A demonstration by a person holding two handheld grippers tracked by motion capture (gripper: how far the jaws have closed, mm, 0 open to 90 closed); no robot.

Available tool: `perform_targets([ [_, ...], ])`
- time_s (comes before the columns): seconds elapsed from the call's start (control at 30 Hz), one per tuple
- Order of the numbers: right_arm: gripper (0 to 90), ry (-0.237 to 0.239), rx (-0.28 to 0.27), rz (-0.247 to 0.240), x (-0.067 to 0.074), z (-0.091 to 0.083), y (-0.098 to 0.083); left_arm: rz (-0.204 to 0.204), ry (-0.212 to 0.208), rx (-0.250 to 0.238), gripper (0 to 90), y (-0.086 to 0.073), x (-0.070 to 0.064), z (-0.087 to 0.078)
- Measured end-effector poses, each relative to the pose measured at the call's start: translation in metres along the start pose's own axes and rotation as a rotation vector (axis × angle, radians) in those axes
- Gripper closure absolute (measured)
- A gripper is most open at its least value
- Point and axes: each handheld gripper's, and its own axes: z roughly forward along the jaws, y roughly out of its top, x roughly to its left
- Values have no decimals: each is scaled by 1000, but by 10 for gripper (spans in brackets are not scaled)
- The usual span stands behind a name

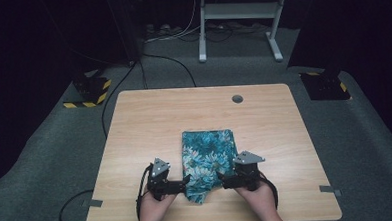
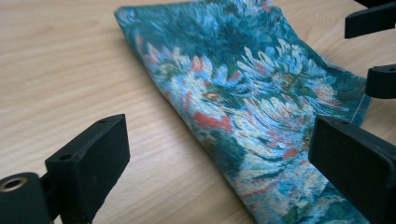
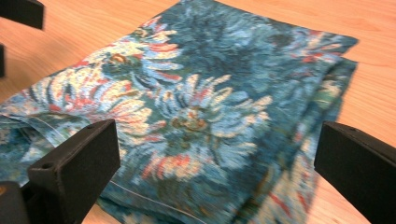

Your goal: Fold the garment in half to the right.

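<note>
A folded teal cloth (image 1: pixel 208 155) with a blue, white and red flower print lies on the wooden table (image 1: pixel 149 122), slightly toward the front. Its near end tapers and rumples between my two grippers. My left gripper (image 1: pixel 187 181) sits at the cloth's near left edge, jaws open and pointing right. In the left gripper view (image 2: pixel 224 154) the cloth (image 2: pixel 252 93) lies on the table between the wide jaws, with no pad pressing on it. My right gripper (image 1: pixel 221 178) faces it from the near right edge, also open (image 3: pixel 219 158) over the cloth (image 3: pixel 210 107).
A round cable hole (image 1: pixel 237 98) sits near the table's far edge. Grey tape pieces (image 1: pixel 95 203) mark the front corners. On the carpet beyond stand a white desk frame (image 1: pixel 240 18) and yellow-black striped bases (image 1: pixel 88 92). Cables trail along the floor at the left.
</note>
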Motion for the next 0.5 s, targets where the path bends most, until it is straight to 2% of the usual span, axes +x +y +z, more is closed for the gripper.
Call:
perform_targets([
  [0.5,0,-61,-7,8,-29,-29,-24,-3,61,5,57,-18,39,-30],
])
